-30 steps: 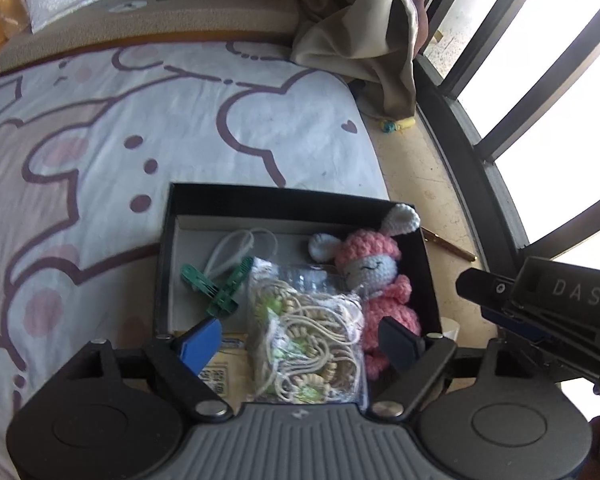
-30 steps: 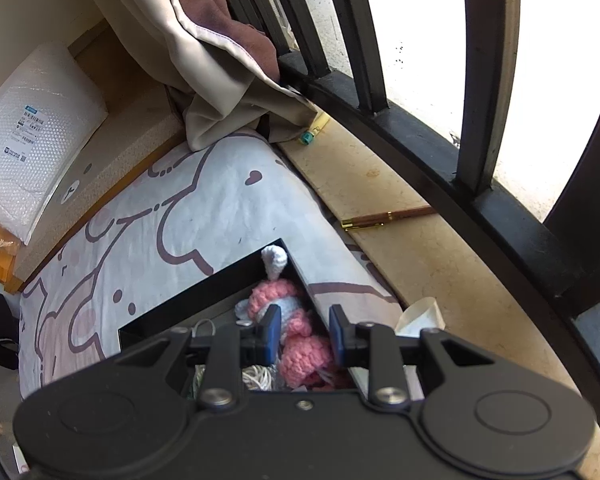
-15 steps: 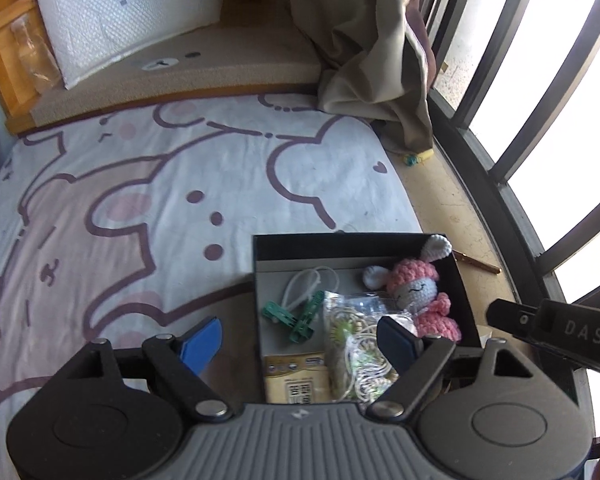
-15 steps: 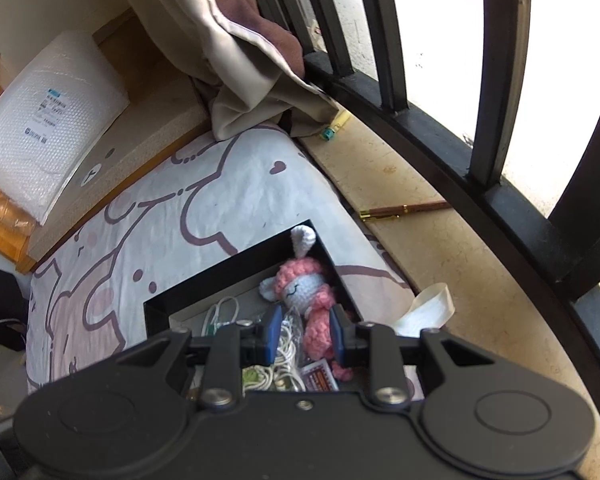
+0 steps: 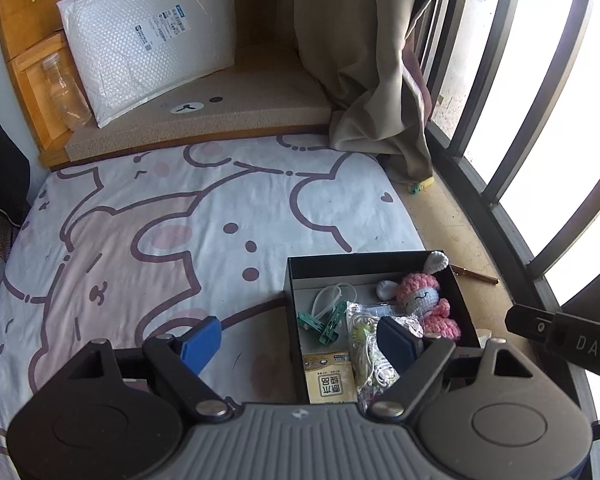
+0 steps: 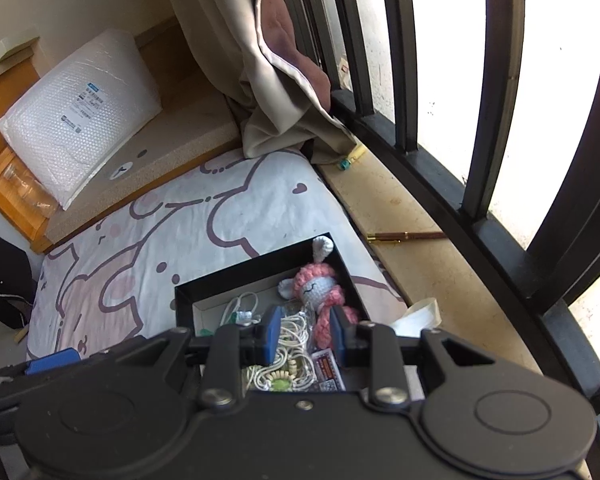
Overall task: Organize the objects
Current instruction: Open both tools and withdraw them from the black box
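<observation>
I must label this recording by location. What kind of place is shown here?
Most likely a bedroom window nook in a home. A cartoon-print mattress sheet lies beside barred windows with a beige curtain, and a black box holding a crocheted pink bunny sits on it.

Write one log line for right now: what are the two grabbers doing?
left gripper: open, empty, above black box | right gripper: open, empty | crochet bunny, bead bag: in box

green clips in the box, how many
2. Both green clips lie side by side, apparently touching, in the black box, left of the bead bag. More could be hidden underneath.
</observation>
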A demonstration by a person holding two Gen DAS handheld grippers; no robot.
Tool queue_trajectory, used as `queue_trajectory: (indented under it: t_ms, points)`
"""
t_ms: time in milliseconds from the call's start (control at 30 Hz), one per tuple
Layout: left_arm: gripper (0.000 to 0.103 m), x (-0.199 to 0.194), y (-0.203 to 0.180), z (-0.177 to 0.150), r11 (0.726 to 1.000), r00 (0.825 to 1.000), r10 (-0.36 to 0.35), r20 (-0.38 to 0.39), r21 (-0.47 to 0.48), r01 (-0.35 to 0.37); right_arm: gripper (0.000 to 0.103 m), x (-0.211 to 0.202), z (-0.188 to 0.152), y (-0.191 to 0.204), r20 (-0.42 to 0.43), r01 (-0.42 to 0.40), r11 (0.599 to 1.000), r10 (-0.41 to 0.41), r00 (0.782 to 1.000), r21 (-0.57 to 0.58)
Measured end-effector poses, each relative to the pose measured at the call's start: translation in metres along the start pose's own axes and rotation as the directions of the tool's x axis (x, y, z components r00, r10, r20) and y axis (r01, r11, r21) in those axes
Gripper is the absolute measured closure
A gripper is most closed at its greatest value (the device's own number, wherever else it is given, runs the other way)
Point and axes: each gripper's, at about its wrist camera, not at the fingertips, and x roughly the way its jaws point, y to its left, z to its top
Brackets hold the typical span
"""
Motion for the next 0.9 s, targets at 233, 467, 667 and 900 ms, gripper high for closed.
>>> queue_trajectory:
  t_ms: [233, 467, 667, 900]
  points:
    - [0.017, -0.033, 0.011, -0.007, 0.999, 0.999, 0.01, 0.046, 0.031, -0.011, 0.072, -0.036, -0.009, 0.008, 0.065, 0.021, 0.999, -0.018, 0.998, -0.041]
    - [0.011, -0.055, 0.023, -0.013, 0.996, 0.996, 0.043, 0.073, 0.079, -0.049, 0.055, -0.056, -0.021, 0.014, 0.093, 0.055, 0.995, -0.047, 0.995, -0.087]
    - [0.006, -0.066, 0.035, -0.02, 0.992, 0.994, 0.075, 0.08, 0.09, -0.083, 0.034, -0.068, -0.034, 0.013, 0.091, 0.103, 0.988, -0.093, 0.991, -0.113]
    - [0.001, -0.06, 0.038, -0.028, 0.992, 0.995, 0.09, 0.041, 0.086, -0.093, 0.009, -0.073, -0.047, 0.012, 0.094, 0.141, 0.98, -0.129, 0.987, -0.142]
